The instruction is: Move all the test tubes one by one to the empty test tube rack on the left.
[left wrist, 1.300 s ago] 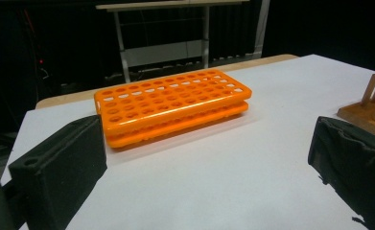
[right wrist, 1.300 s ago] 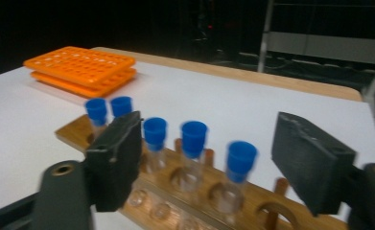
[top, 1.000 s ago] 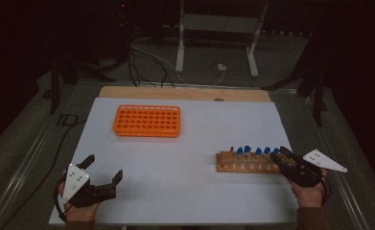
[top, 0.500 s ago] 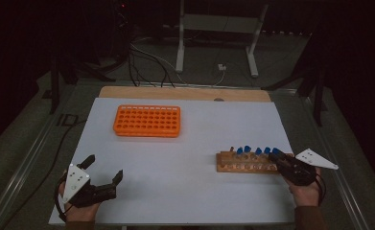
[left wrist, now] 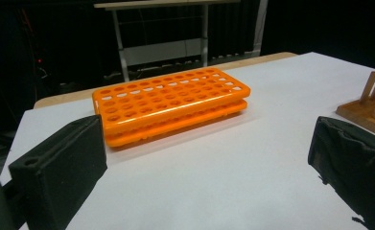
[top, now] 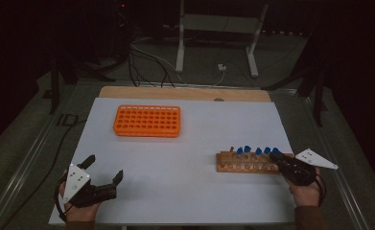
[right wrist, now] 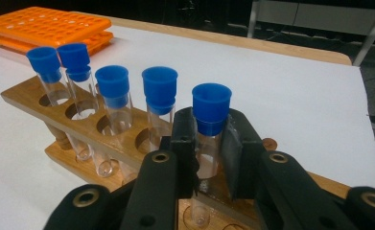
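Five blue-capped test tubes stand upright in a wooden rack (right wrist: pixel 46 100) near the right edge of the white tabletop (top: pixel 190 143). One of them, the end tube (right wrist: pixel 208 129) at the rack's right-hand end as seen in the high view, is clamped between the jaws of the right gripper (right wrist: pixel 208 153); the two black pads are pressed against the glass just below the blue cap (right wrist: pixel 211 106), having just been closing on it. The tube's foot is seen still seated in its hole in the right gripper view. The four remaining tubes (right wrist: pixel 160 103) are lined up beside it along the rack, each in its own hole, well apart from the jaws. In the high view the rack (top: pixel 242 163) is seen lying crosswise, with the right gripper (top: pixel 277 158) reaching its end from the lower right, held by a hand (top: pixel 304 189) whose sleeve enters from the bottom edge.

An orange rack (top: pixel 147 120) with many holes, apparently unfilled though the high view is dim, lies toward the far left of the tabletop, well apart from the wooden one. The left gripper (top: pixel 104 168) is held near the front left corner; its jaws are spread wide with nothing between them, and the orange rack (left wrist: pixel 170 103) is framed beyond them in the left gripper view.
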Demonstrator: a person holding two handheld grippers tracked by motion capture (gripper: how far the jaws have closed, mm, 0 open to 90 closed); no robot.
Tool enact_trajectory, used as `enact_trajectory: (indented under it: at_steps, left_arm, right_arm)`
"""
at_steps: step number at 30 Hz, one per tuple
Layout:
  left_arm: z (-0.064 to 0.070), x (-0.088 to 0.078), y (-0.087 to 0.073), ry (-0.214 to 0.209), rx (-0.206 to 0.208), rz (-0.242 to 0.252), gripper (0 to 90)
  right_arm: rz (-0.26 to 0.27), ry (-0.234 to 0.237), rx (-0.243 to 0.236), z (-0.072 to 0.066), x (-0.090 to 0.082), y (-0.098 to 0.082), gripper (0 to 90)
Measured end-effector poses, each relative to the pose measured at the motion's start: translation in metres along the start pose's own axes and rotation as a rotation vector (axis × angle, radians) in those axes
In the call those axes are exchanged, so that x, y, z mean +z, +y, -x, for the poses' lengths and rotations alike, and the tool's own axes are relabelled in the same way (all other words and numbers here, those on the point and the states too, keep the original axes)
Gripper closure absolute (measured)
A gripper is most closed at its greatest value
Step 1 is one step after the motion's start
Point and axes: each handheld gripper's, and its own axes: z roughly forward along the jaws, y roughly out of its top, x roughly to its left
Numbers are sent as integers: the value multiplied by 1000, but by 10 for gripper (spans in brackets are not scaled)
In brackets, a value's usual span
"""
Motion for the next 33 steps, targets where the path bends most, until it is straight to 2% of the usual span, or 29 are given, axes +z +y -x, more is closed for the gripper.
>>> enact_trajectory:
  at_steps: [8,22,27,33]
  left_arm:
    - [0,1,0,4,0,-4,3]
    - [1,2,-1,3,3,-11,8]
    - [1,2,-1,1,4,-12,8]
    - [1,2,-1,1,2,-11,8]
  right_arm:
    - [30,-2,18,0,-8,8,772]
    - [92,1,-27,-4,-26,37,773]
    - [107,12,-19,-4,-32,44,773]
    - [126,25,-31,-7,-39,51,773]
